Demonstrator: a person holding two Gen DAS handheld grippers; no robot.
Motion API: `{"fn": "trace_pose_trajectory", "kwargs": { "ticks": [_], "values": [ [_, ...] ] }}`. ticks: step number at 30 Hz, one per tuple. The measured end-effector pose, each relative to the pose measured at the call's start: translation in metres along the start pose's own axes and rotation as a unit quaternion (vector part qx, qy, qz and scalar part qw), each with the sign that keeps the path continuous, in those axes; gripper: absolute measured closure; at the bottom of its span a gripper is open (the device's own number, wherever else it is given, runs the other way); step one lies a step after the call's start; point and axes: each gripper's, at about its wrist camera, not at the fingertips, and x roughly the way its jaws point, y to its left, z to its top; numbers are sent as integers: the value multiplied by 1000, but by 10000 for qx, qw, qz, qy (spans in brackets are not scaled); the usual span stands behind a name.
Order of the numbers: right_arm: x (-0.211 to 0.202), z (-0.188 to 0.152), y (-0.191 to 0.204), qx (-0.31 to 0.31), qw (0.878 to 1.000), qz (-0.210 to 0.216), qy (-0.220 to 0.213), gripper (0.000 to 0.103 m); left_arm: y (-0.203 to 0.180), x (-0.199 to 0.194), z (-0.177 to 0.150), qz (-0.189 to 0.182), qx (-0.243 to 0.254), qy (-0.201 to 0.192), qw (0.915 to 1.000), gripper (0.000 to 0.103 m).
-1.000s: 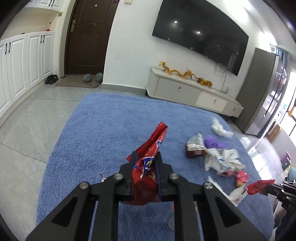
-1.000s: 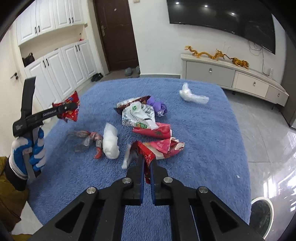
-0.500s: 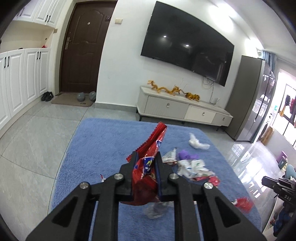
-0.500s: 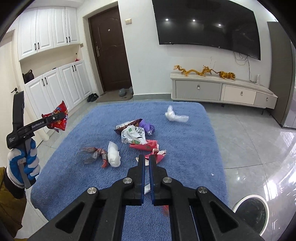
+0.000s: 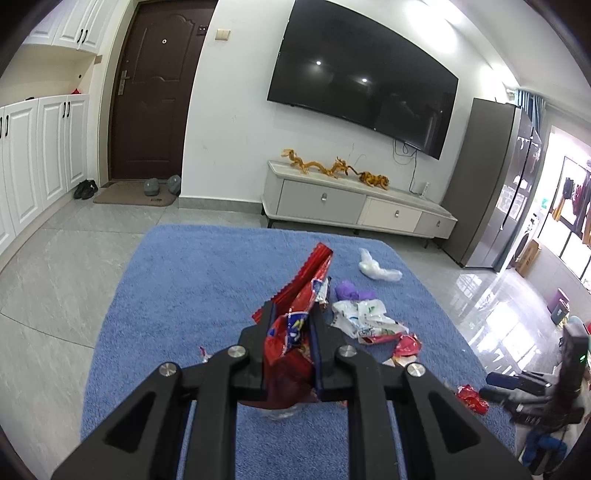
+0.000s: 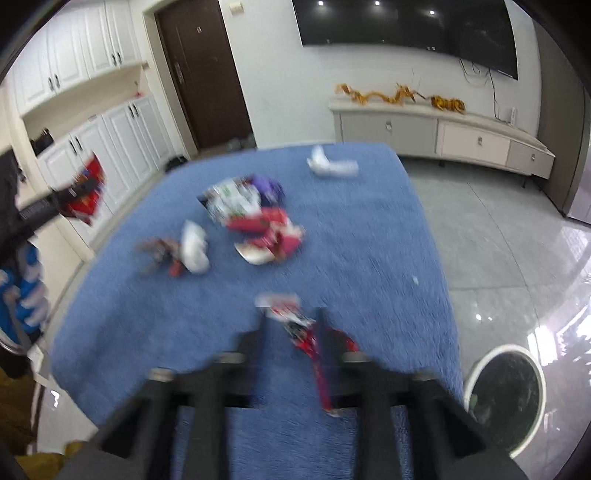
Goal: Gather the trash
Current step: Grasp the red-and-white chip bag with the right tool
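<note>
Blue rug (image 6: 369,229) blurred; my right gripper (image 6: 291,325) just parted, dropping red wrapper (image 6: 314,350) short of bin (image 6: 480,373); left gripper (image 5: 290,325) clamps red snack bag (image 5: 295,314)

Left view sharp, evenly bright. Ceiling spots mirrored in TV (image 5: 364,83); daylight from windows right of TV, strong glare on floor (image 5: 491,295) below it. Fisheye bends walls, dark vignette at corners. Right view heavy motion blur: trash (image 6: 255,218), right gripper (image 6: 291,325) smeared; TV (image 6: 406,26) w/ spot reflections, floor (image 6: 554,325) glare at right.
</note>
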Motion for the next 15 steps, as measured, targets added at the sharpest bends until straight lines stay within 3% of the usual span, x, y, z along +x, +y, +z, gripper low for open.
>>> {"fn": "trace_pose_trajectory", "kwargs": {
  "ticks": [10, 13, 15],
  "values": [
    [36, -17, -12, -205, 9987, -277, 388, 49, -10, 6, -7, 27, 123, 155, 9998, 88],
    [40, -20, -12, -210, 9986, -252, 414, 60, -14, 5, -7, 42, 146, 160, 9998, 88],
    [37, -21, -14, -212, 9989, -203, 370, 75, -17, 4, -7, 64, 160, 168, 9997, 88]
  ]
}}
